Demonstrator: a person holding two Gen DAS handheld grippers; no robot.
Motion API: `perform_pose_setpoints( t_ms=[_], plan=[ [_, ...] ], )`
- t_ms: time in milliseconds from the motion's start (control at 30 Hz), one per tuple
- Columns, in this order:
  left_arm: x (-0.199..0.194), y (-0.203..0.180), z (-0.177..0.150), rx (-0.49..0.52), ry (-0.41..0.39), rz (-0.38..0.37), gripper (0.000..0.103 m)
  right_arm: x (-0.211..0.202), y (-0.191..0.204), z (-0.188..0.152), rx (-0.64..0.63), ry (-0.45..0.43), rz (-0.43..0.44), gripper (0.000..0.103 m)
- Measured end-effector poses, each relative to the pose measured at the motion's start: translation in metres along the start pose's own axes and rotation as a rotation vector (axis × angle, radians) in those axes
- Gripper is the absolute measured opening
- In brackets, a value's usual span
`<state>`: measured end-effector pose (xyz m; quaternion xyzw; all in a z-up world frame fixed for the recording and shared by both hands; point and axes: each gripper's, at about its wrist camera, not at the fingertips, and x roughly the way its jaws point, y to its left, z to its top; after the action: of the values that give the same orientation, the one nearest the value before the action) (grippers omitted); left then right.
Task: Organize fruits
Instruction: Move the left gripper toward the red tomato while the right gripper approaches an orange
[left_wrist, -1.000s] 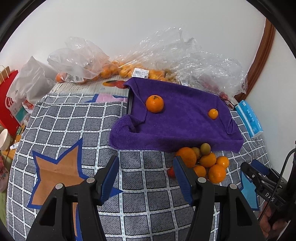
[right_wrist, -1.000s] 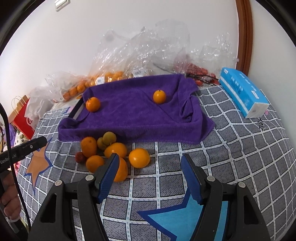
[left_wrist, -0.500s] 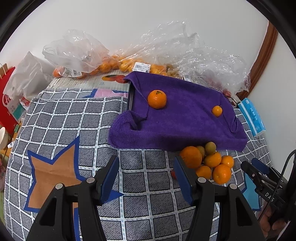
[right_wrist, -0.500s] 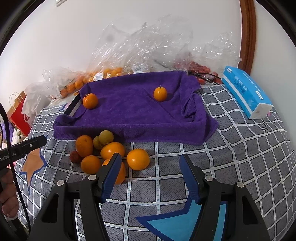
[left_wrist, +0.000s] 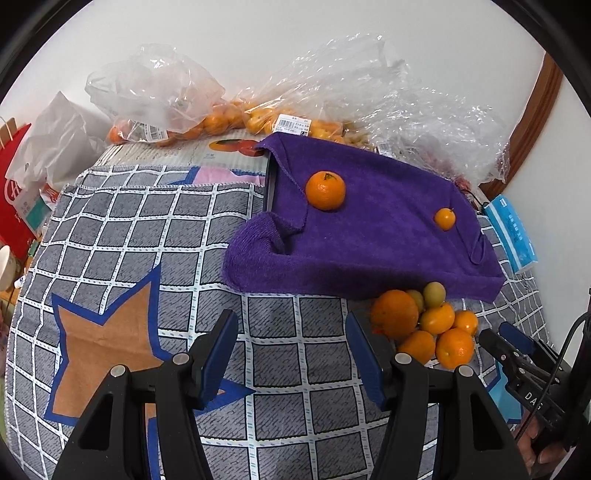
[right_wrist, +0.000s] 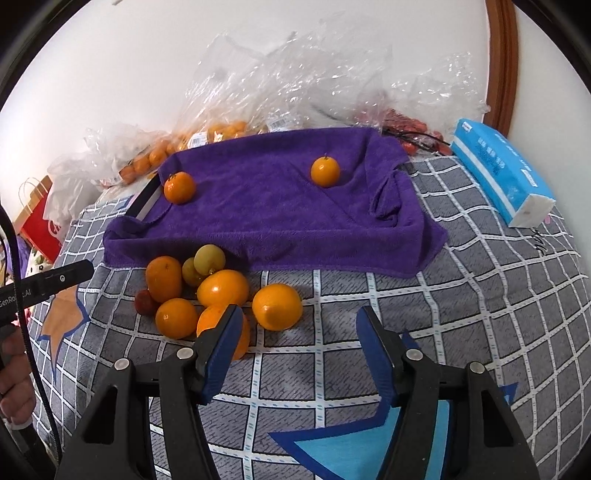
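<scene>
Below, the left gripper stands released over grey checked cloth; the right gripper (jaws closing, nothing between) nears a pile of loose orange citrus fruits.

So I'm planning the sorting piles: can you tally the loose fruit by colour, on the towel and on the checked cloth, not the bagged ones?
Orange: 7, two on the purple towel (larger, smaller) and five in the pile
Yellow-green: 2
Red: 1
Total: 10

Left gripper jaws apart, empty; right gripper jaws closing, empty.
</scene>
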<state>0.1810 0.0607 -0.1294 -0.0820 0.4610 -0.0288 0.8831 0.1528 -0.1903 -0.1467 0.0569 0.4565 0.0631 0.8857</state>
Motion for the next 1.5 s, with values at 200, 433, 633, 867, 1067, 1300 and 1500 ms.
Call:
perform_pose_setpoints(
  t_ms=[200,433,633,867,1067,1300,1500],
  plan=[
    [0.008,0.005,0.002,-0.01,0.016,0.01,0.058,0.017,0.001,0.004,0.002,0.036,0.012,0.052],
    [0.014,0.012,0.004,-0.023,0.03,0.023,0.058,0.031,0.004,0.012,0.012,0.05,0.049,0.051],
    [0.021,0.007,0.005,-0.019,0.047,0.012,0.058,0.04,-0.006,0.016,0.053,0.08,0.104,0.036],
    [0.022,-0.008,0.001,0.017,0.051,-0.033,0.058,0.027,-0.025,0.009,0.065,0.058,0.037,0.036],
    [0.023,-0.022,-0.009,0.071,0.06,-0.084,0.058,0.023,-0.027,-0.001,0.035,0.062,0.029,0.036],
    [0.031,-0.039,-0.022,0.165,0.086,-0.077,0.058,0.025,-0.02,-0.009,-0.027,0.058,0.002,0.036],
    [0.041,-0.05,-0.028,0.208,0.099,-0.069,0.058,0.023,-0.02,-0.011,-0.054,0.063,-0.007,0.036]
  ],
)
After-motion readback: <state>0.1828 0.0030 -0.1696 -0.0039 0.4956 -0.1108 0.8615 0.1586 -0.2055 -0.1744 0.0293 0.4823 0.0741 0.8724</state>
